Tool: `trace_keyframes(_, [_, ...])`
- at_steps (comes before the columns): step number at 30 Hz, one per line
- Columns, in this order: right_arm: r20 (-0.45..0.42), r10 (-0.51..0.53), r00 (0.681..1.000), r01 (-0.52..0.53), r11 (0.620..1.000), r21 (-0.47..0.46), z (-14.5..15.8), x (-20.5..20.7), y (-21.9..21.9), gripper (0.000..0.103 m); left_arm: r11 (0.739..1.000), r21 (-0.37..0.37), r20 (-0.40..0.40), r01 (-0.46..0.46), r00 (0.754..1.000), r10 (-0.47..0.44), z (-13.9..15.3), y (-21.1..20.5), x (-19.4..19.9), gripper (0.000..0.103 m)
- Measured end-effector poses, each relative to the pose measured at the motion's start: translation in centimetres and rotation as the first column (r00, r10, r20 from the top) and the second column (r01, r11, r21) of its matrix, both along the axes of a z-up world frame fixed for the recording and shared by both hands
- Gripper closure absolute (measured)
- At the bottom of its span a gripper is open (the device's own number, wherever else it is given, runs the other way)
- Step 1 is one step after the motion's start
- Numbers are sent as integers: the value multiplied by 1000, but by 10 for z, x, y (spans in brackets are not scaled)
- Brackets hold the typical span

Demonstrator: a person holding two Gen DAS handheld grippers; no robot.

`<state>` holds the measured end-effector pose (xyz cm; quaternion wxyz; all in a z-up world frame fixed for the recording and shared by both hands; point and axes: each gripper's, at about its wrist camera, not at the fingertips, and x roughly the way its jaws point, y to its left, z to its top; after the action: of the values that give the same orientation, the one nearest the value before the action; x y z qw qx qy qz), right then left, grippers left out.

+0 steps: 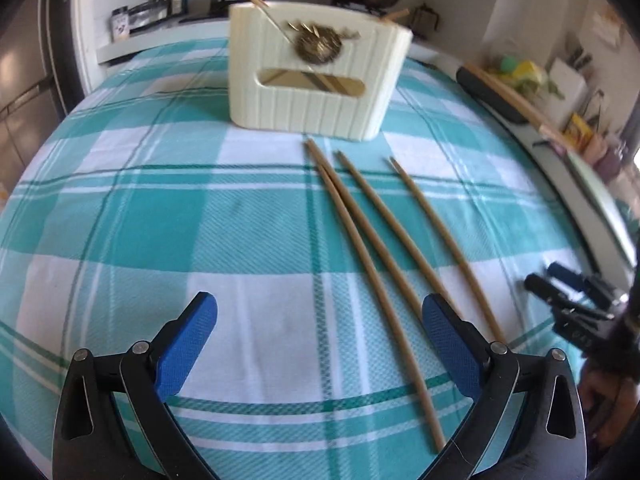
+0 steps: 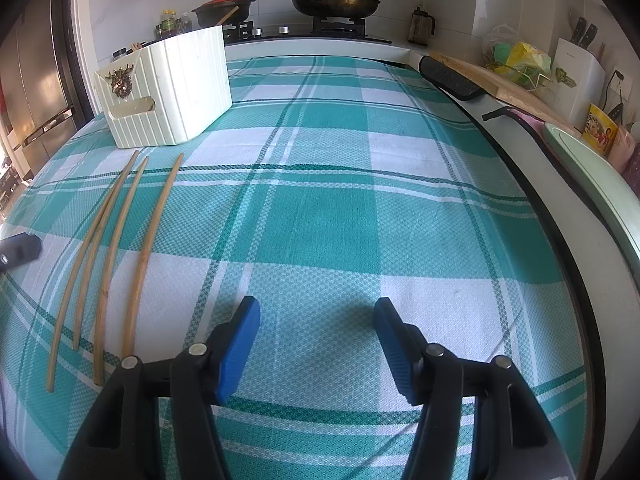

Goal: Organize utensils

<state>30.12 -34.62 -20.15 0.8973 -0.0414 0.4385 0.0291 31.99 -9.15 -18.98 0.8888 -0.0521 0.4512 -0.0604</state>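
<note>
Chopsticks [image 1: 372,264] flat on cloth; left claw [image 1: 320,344] spread wide — right claw [image 2: 316,344] half-spread, empty

Woven checked cloth [image 2: 320,208], matt wooden chopsticks [image 2: 148,240], ribbed plastic holder [image 2: 176,92]

teal-white plaid tablecloth [image 2: 332,216], cream holder [image 2: 176,92]

Daylight flooding both views, bright, even. Left wrist view smearing with motion blur: cream ribbed plastic utensil holder [image 1: 320,76] looking soft. Right wrist view staying sharp. Fisheye bending teal-and-white checked tablecloth [image 2: 332,216] edges; dark vignette darkening corners. Steel fridge door [image 2: 36,92] glaring.
</note>
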Motion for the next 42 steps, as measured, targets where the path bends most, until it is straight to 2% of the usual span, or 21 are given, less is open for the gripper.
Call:
trace_keyframes(2, [0, 0, 1000, 0, 1000, 0, 0, 0, 0, 43, 1000, 26, -10, 5, 1000, -5, -5, -8, 3, 1])
trace_keyframes(5, [0, 0, 1000, 0, 1000, 0, 0, 0, 0, 43, 993, 121, -15, -2, 1000, 3, -12, -17, 2, 2])
trace_keyframes(8, [0, 0, 1000, 0, 1000, 0, 0, 0, 0, 43, 989, 146, -17, 6, 1000, -4, -17, -17, 0, 8])
trace_keyframes(10, [0, 0, 1000, 0, 1000, 0, 0, 0, 0, 43, 990, 141, -1, 2, 1000, -1, -15, -15, -2, 25])
trace_keyframes(11, [0, 0, 1000, 0, 1000, 0, 0, 0, 0, 43, 991, 134, 7, 3, 1000, -4, -13, -12, -3, 29])
trace_keyframes(13, [0, -1, 1000, 1, 1000, 0, 0, 0, 0, 43, 992, 124, 17, 10, 1000, -12, -12, -9, -5, 51])
trace_keyframes(14, [0, -1, 1000, 1, 1000, 0, 0, 0, 0, 43, 993, 117, 22, 13, 1000, -16, -11, -7, -6, 57])
trace_keyframes(15, [0, 0, 1000, 0, 1000, 0, 0, 0, 0, 43, 994, 110, 27, 16, 999, -19, -10, -5, -8, 70])
trace_keyframes(16, [0, -1, 1000, 1, 1000, 0, 1, 0, 0, 43, 994, 106, 29, 18, 999, -21, -9, -4, -10, 87])
trace_keyframes(17, [0, -1, 1000, 1, 1000, 0, 1, 0, 0, 43, 993, 119, 30, 15, 999, -19, -10, -3, -10, 95])
trace_keyframes(22, [0, 0, 1000, 0, 1000, 0, 0, 0, 0, 43, 990, 139, 36, -8, 999, 3, -10, 17, -14, 98])
trace_keyframes(27, [3, -13, 1000, 13, 1000, 6, 2, -1, 1, 43, 993, 118, 14, 6, 1000, -8, -9, 42, -19, 98])
trace_keyframes(28, [0, -16, 1000, 16, 999, 34, 4, -2, 2, 43, 993, 115, 9, 20, 1000, -21, -9, 46, -20, 98])
trace_keyframes(30, [13, 29, 999, -31, 988, 155, 17, -5, 12, 44, 993, 116, 2, 32, 999, -32, -9, 51, -22, 98])
trace_keyframes(32, [22, 102, 995, -104, 975, 197, 26, -5, 34, 44, 994, 107, -4, 36, 999, -35, -9, 54, -22, 98])
trace_keyframes(33, [15, 142, 990, -142, 972, 186, 29, -3, 48, 46, 994, 104, -7, 35, 999, -35, -8, 55, -22, 98])
trace_keyframes(35, [-16, 200, 980, -196, 970, 142, 27, 5, 71, 62, 994, 105, -10, 35, 999, -34, -8, 57, -22, 98])
trace_keyframes(39, [-102, 237, 966, -229, 969, 91, 8, 22, 95, 69, 993, 114, -8, 34, 999, -34, -9, 58, -26, 98])
trace_keyframes(40, [-120, 242, 963, -233, 969, 85, 4, 24, 96, 78, 993, 115, -5, 35, 999, -35, -9, 59, -27, 98])
trace_keyframes(42, [-107, 244, 964, -242, 970, 38, 4, 21, 98, 87, 992, 121, -2, 37, 999, -37, -9, 60, -28, 98])
